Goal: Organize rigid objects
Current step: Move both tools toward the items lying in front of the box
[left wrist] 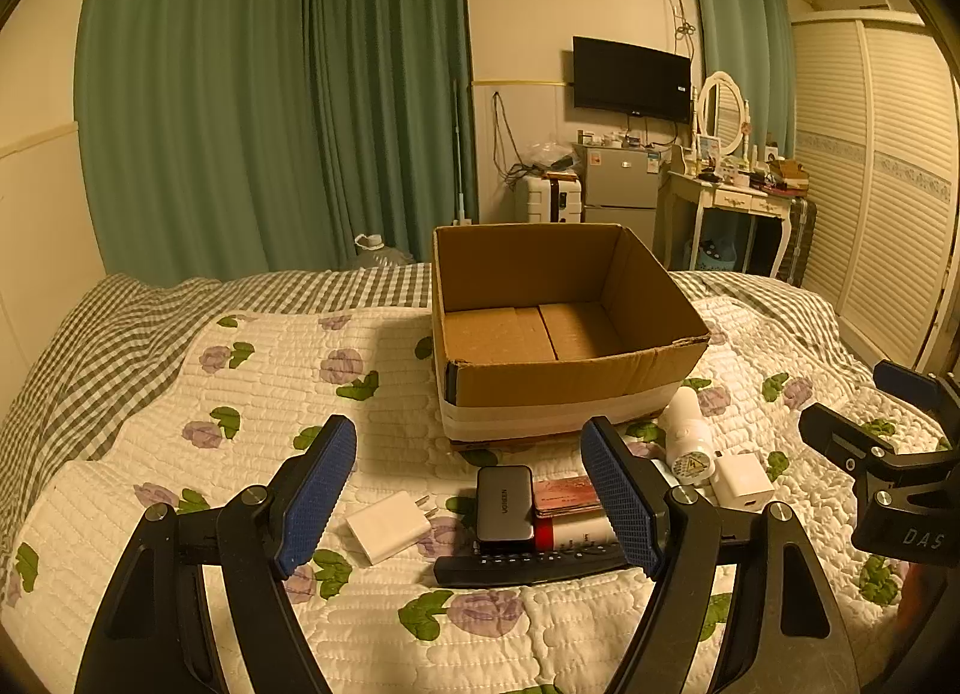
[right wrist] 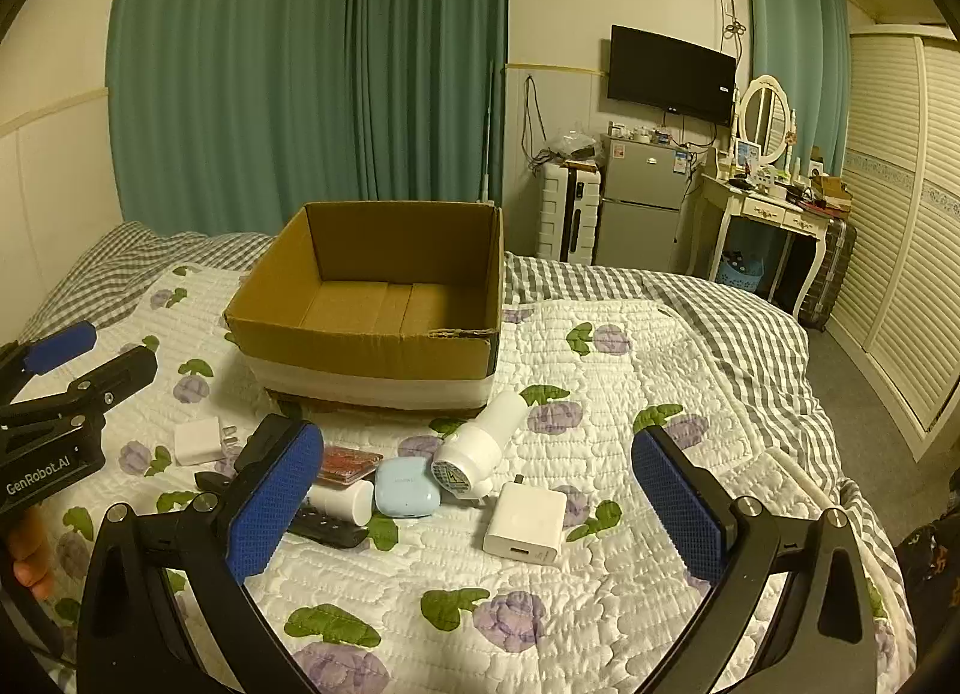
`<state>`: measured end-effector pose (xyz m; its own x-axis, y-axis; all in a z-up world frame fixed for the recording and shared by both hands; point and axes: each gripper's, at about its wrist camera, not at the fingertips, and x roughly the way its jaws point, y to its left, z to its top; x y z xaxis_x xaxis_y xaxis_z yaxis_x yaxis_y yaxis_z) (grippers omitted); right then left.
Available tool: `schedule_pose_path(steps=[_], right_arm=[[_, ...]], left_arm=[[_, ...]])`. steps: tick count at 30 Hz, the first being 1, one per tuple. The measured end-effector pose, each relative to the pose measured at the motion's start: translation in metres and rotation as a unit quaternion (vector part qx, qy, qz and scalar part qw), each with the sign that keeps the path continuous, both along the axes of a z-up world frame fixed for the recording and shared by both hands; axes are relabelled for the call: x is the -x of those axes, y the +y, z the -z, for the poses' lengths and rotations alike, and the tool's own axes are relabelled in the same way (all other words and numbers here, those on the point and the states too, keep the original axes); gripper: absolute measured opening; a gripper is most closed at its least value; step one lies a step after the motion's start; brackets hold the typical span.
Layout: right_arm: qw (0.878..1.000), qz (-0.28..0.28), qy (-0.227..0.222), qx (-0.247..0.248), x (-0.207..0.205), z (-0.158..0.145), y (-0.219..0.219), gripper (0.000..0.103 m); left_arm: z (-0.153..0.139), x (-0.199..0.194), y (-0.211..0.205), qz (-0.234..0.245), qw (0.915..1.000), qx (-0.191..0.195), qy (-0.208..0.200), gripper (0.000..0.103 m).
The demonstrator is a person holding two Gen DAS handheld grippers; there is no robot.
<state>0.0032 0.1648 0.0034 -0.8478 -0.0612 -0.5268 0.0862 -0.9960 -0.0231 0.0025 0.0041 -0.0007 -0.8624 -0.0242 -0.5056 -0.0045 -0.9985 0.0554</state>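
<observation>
An open, empty cardboard box (left wrist: 570, 388) (right wrist: 366, 352) stands on the bed. In front of it lie a grey UGREEN charger (left wrist: 504, 505), a white plug charger (left wrist: 387, 526) (right wrist: 199, 440), a black remote (left wrist: 528, 565) (right wrist: 327, 526), a red card pack (left wrist: 567, 495) (right wrist: 348, 463), a white tube (left wrist: 576, 532) (right wrist: 342, 502), a white cylindrical adapter (left wrist: 690, 436) (right wrist: 483, 442), a white cube charger (left wrist: 744, 481) (right wrist: 527, 523) and a light-blue earbud case (right wrist: 405, 495). My left gripper (left wrist: 468, 505) is open above the items. My right gripper (right wrist: 474, 514) is open above them too.
The bed has a white floral quilt (left wrist: 270, 394) (right wrist: 630, 394) over a grey checked sheet. Green curtains, a fridge (left wrist: 621, 187), a dressing table (right wrist: 762, 214) and a louvred wardrobe stand beyond. Each gripper shows at the edge of the other's view.
</observation>
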Motion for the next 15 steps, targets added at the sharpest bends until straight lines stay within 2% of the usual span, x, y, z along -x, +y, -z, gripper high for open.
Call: schedule_pose_path(steps=[15], right_arm=[[1.000,0.000,0.000,0.000,-0.0002,-0.0001,0.0001,0.103]], left_arm=[[-0.0003,-0.0012,-0.0007,0.001,1.0000,-0.001,0.002,0.080]])
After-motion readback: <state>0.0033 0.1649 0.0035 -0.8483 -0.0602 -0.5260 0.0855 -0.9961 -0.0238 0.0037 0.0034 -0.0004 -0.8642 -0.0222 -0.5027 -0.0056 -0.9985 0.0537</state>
